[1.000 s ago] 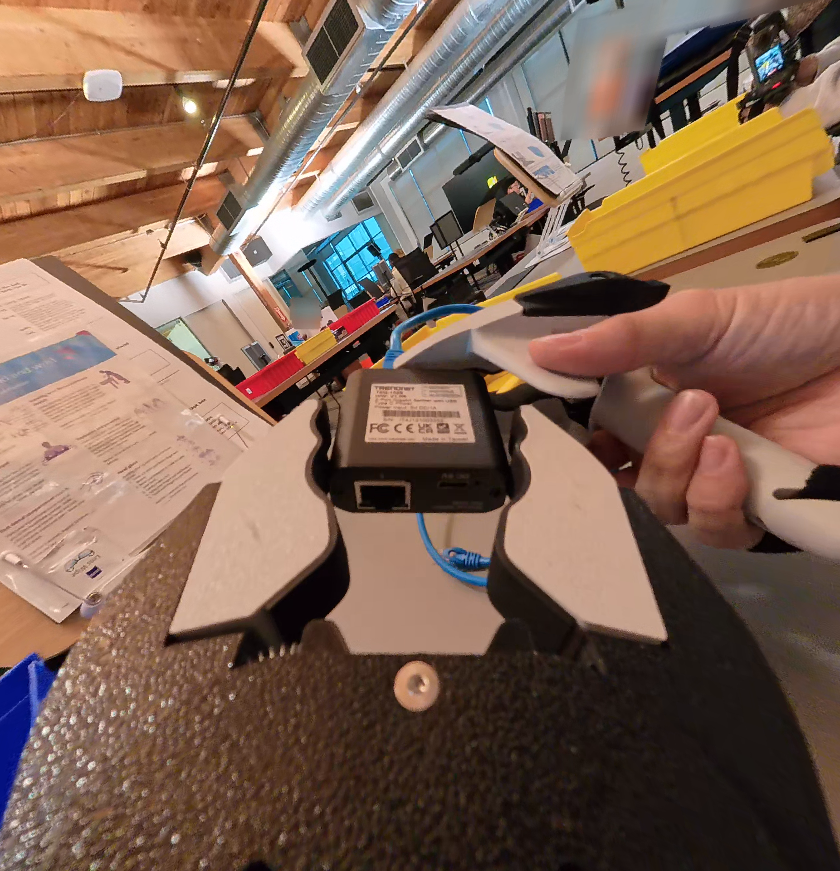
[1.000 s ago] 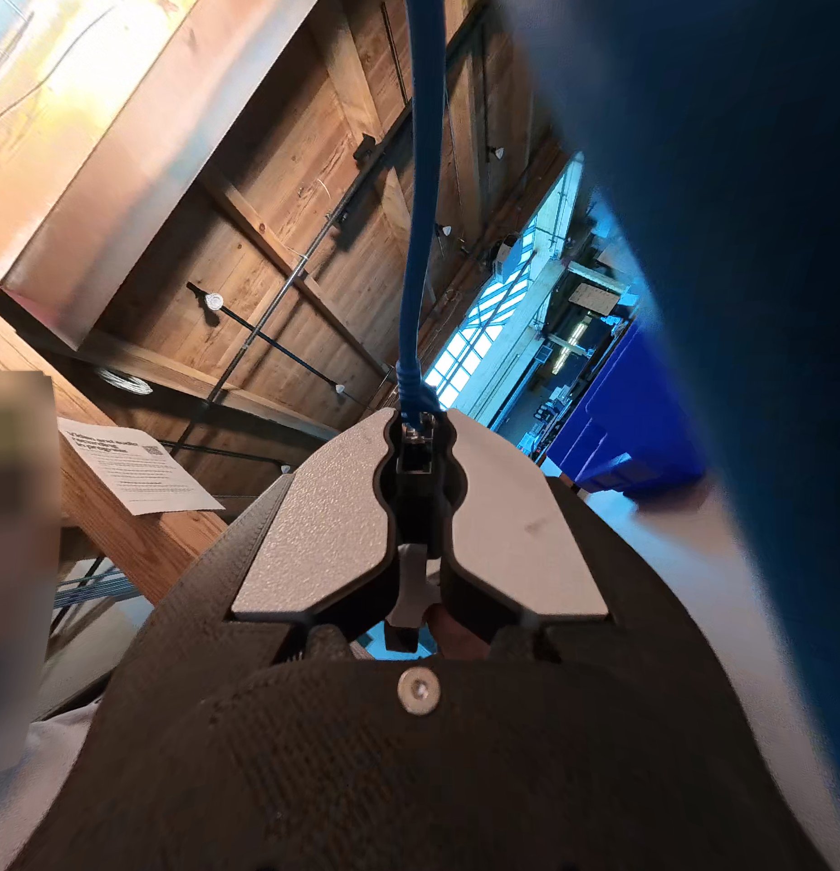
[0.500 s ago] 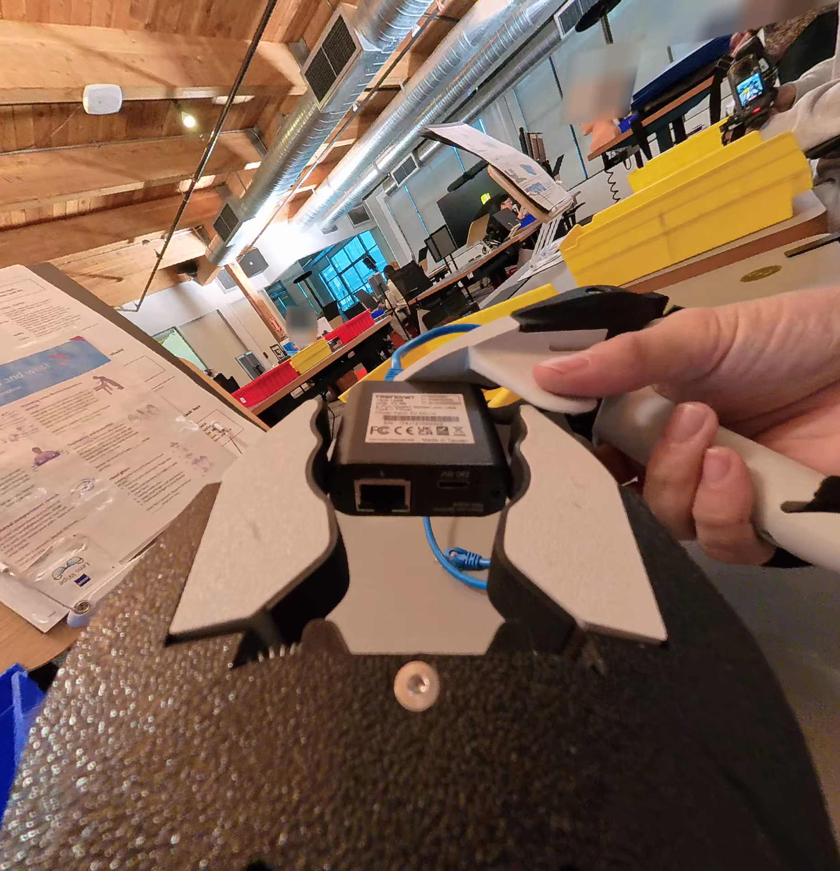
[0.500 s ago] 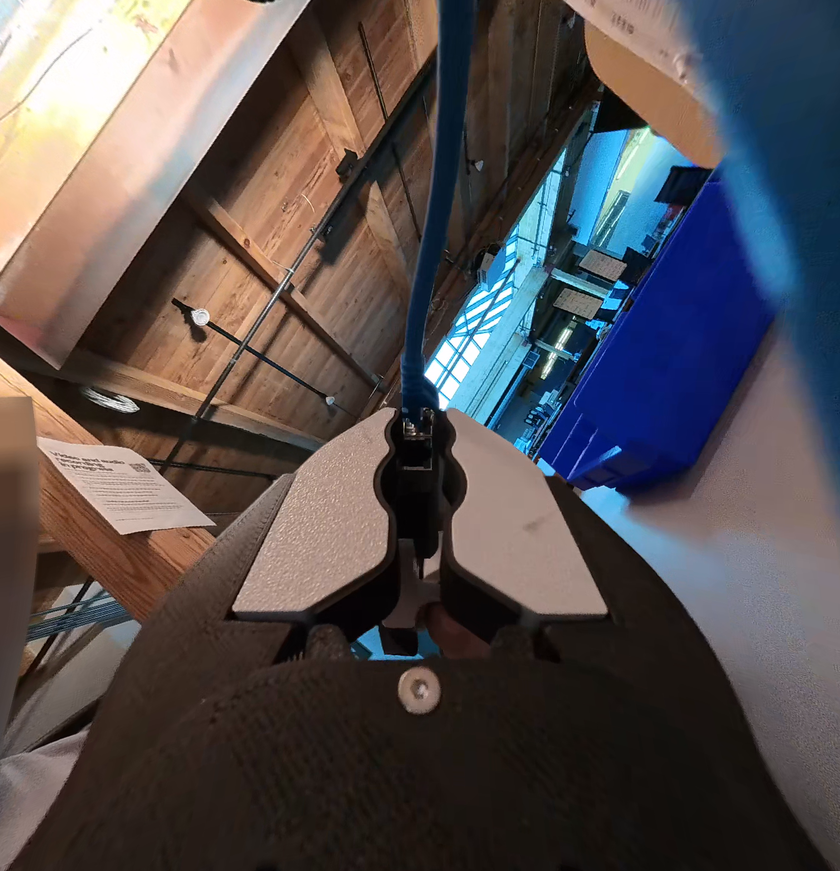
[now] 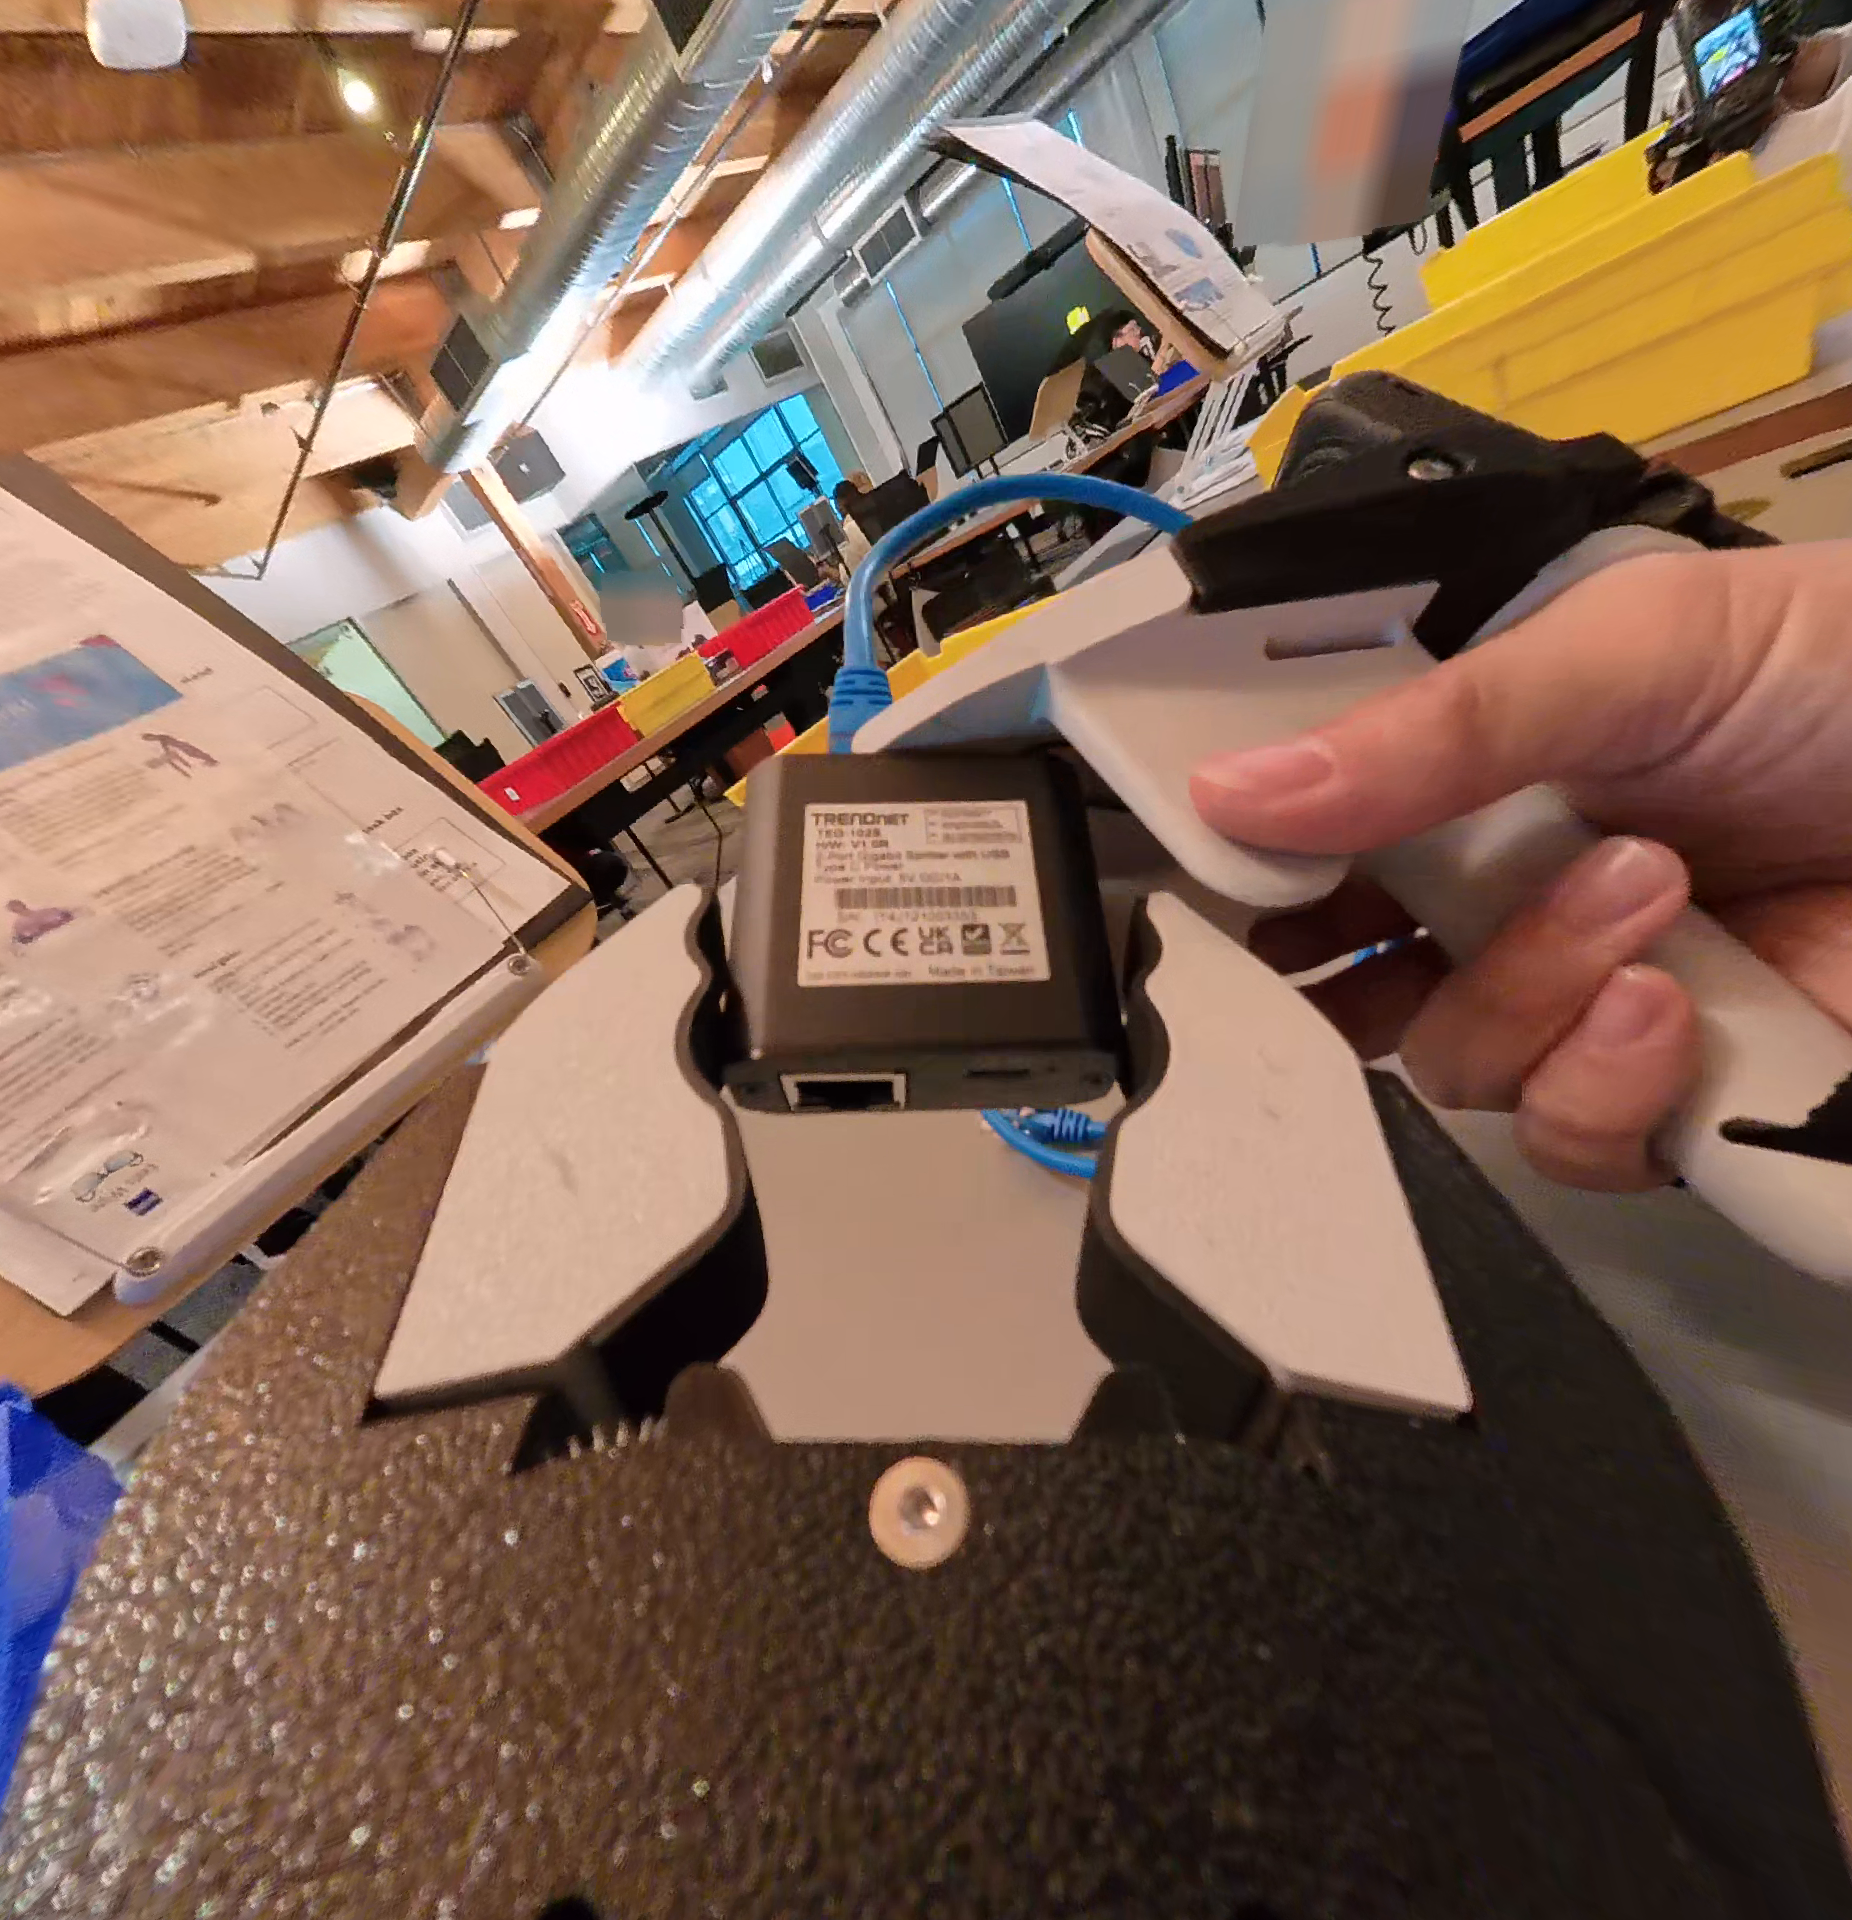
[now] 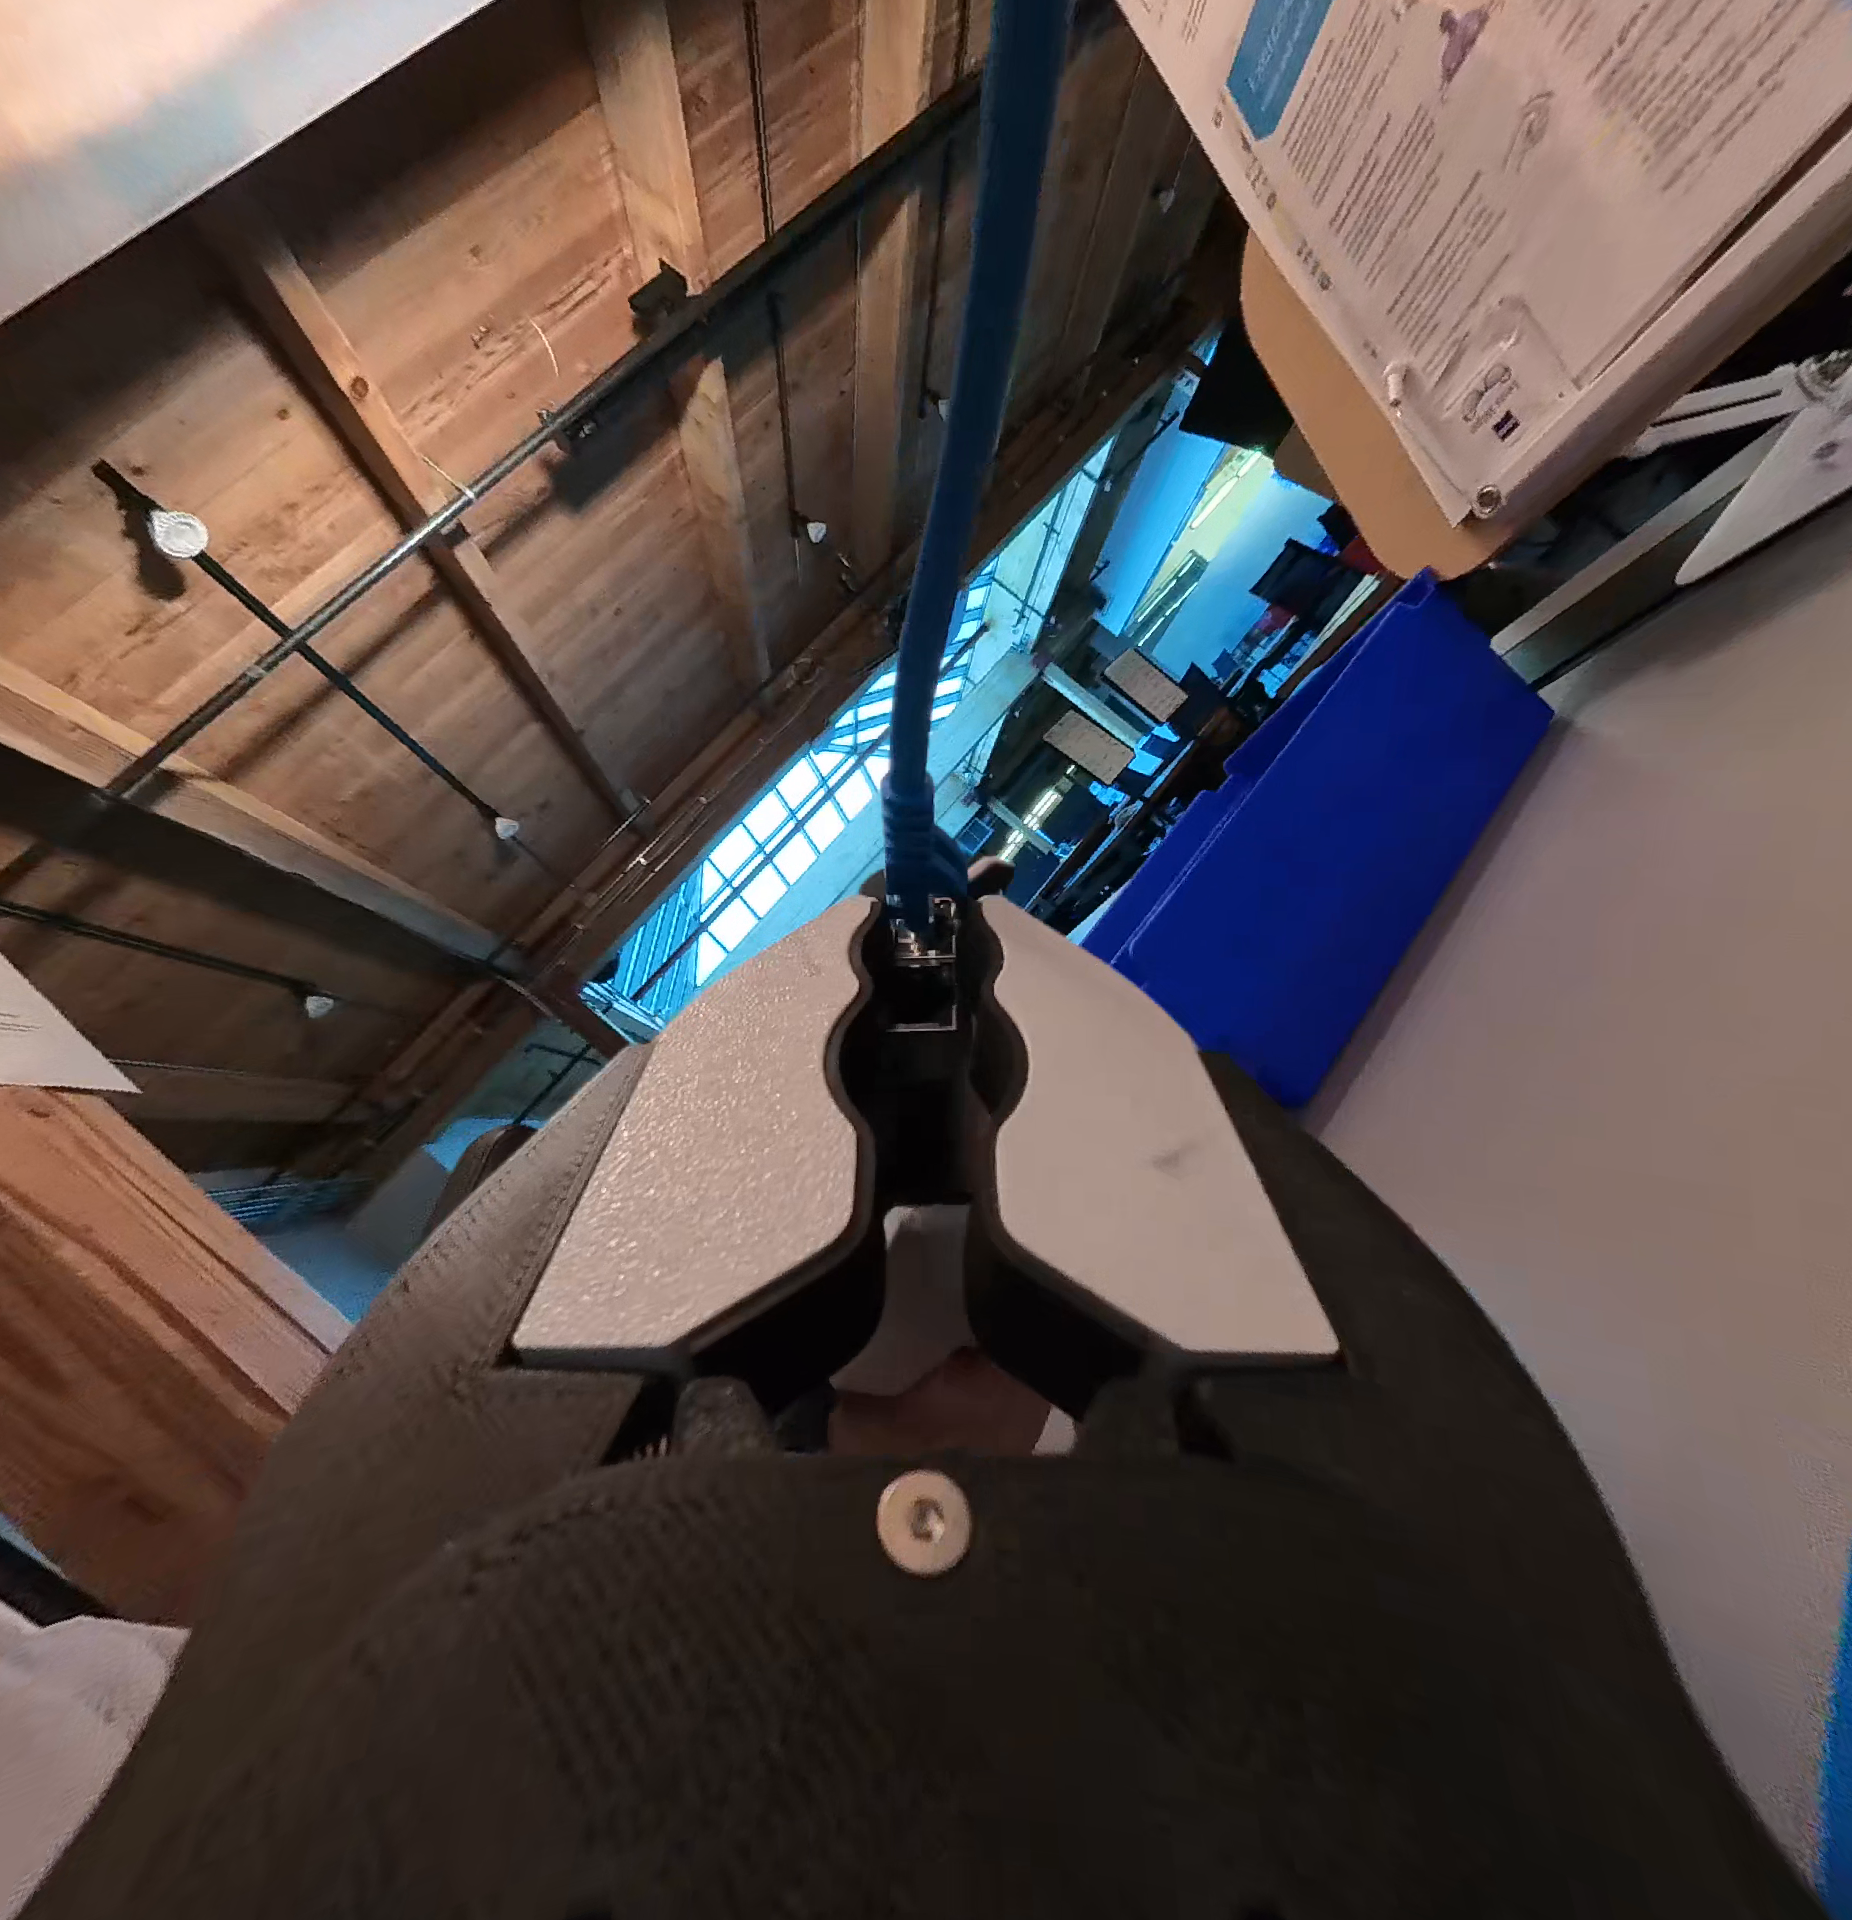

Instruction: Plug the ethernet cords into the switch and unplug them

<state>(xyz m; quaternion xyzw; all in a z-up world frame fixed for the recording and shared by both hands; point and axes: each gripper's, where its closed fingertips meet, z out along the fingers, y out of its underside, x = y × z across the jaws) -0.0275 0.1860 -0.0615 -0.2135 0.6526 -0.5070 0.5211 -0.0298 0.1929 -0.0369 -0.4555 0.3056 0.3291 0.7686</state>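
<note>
The left gripper (image 5: 922,997) is clenched on the black switch (image 5: 922,914), pinning it by its two sides so that its labelled face tilts up and an empty port faces the camera at 6 o'clock. Behind the switch, at 12 o'clock, the right gripper (image 5: 1015,717) reaches in from 3 o'clock, carried by a person's hand (image 5: 1628,831), and a blue ethernet cord (image 5: 901,582) arcs over it; a second blue plug (image 5: 1047,1127) shows just below the switch's front edge. From its own camera, the right gripper (image 6: 927,935) is closed on the plug of the ethernet cord (image 6: 953,468), which runs straight away toward 12 o'clock. The grey surface (image 6: 1628,1039) lies at 3 o'clock there, bearing a blue bin (image 6: 1317,883). A tilted board with a printed sheet (image 5: 174,883) stands at 9 o'clock of the left view. The room is a large workshop: wooden ceiling beams (image 5: 174,260), silver ducts (image 5: 797,187), tall windows (image 5: 766,478) at the far end, long tables with red bins (image 5: 558,758) and yellow bins (image 5: 1628,281).
</note>
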